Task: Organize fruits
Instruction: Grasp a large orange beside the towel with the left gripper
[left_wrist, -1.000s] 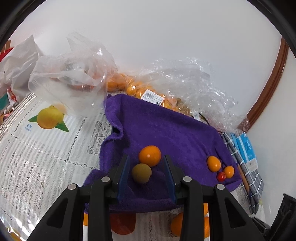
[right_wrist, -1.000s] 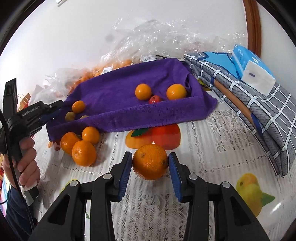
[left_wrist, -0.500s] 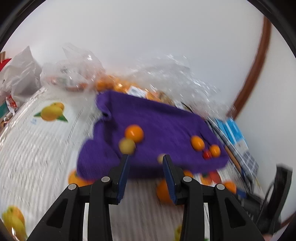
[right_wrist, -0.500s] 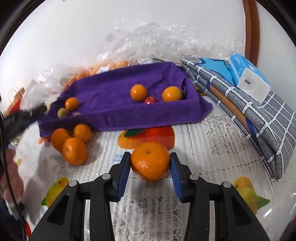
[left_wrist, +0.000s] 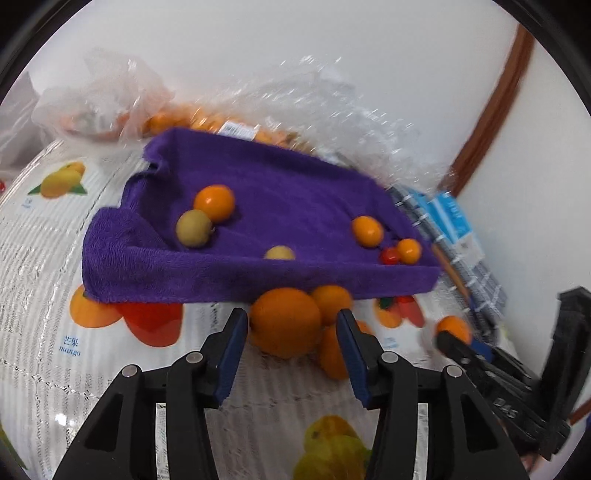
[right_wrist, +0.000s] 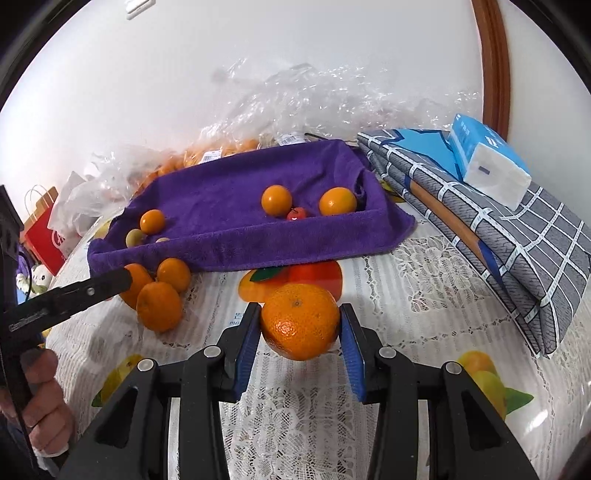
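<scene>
right wrist view: a large round dimpled orange sits clamped between the blue pads of the right gripper, near the camera and in front of the rumpled purple towel that holds smaller fruit. if the hold slackens, it could drop onto the lace-patterned plastic tablecloth and roll. to the left, three loose oranges lie bunched, touching, at the towel's near edge. in the left wrist view the left gripper has its jaws opening around the nearest of them, pads not pressing. closing off-centre could nudge the neighbours away, and motion blur makes alignment hard to judge.
</scene>
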